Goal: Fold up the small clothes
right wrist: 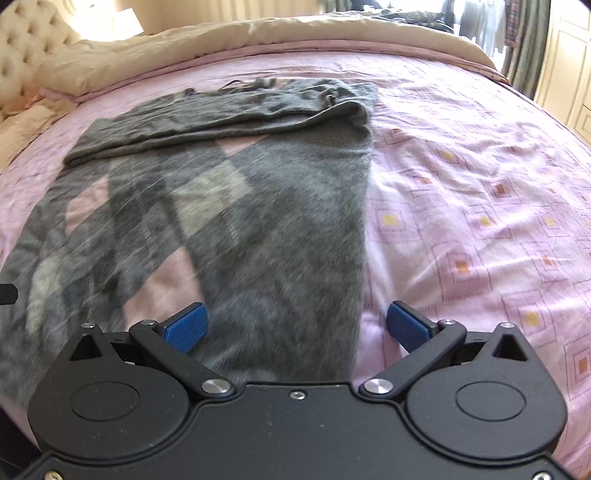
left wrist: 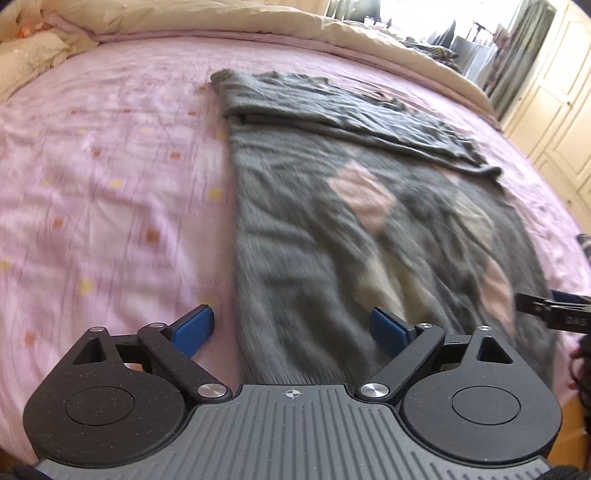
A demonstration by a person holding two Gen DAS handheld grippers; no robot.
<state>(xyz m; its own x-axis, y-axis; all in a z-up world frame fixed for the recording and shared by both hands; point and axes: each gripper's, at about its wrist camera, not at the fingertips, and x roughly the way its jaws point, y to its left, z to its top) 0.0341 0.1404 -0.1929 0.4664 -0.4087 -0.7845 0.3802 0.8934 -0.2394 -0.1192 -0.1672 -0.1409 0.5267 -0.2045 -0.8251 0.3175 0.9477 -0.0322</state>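
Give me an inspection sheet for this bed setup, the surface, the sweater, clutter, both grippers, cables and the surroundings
Surface: pink patterned bedsheet, wrinkled.
Job's things: grey argyle sweater lies flat, sleeves folded across its upper part.
Clutter: beige duvet bunched along the far edge.
Grippers: left gripper open over the sweater's left hem corner; right gripper open over the right hem corner; neither holds cloth.
Cables: nothing seen.
Surroundings: tufted headboard, cream wardrobe doors, clothes hanging by the window.

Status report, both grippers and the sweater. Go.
Left gripper open, right gripper open, both empty. Grey sweater flat on bed, sleeves folded across. Nothing in the way.
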